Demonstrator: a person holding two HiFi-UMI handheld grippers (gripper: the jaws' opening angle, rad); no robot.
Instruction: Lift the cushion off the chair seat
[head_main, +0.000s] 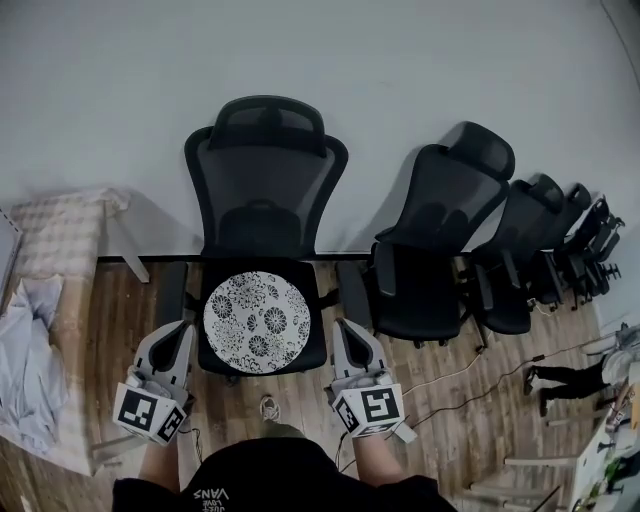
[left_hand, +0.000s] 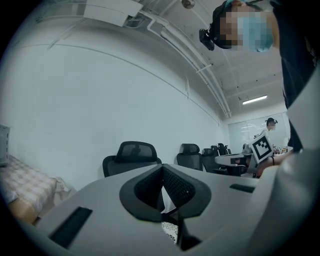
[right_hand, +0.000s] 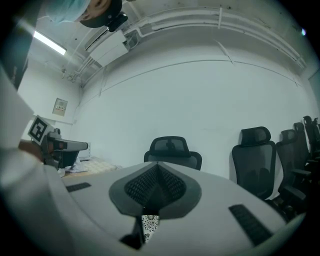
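Head view: A round, flat cushion (head_main: 257, 323) of white fabric with a dense black floral print lay centred on the padded seat of a black office chair (head_main: 265, 180), which had a mesh back and a curved headrest. The left claw (head_main: 176, 332) and right claw (head_main: 346, 332), both grey moulded plastic with marker cubes at the rear, flanked the seat's front corners. Neither touched the cushion. A row of similar black chairs (head_main: 445, 240) stood to the right on a wood-plank floor (head_main: 450, 372). A checked beige cloth (head_main: 62, 235) draped a surface at left.

Left gripper view: The left claw (left_hand: 162, 171) had its black ribbed pads pressed together with nothing between them. A sliver of the floral cushion (left_hand: 171, 231) showed below the pads, and the chair's mesh back (left_hand: 132, 155) beyond them.

Right gripper view: The right claw (right_hand: 157, 169) was likewise closed and empty, its textured pads meeting in a ridge. A strip of the cushion's print (right_hand: 149, 226) showed underneath, with the chair (right_hand: 172, 150) straight ahead against a smooth white wall (right_hand: 190, 95).
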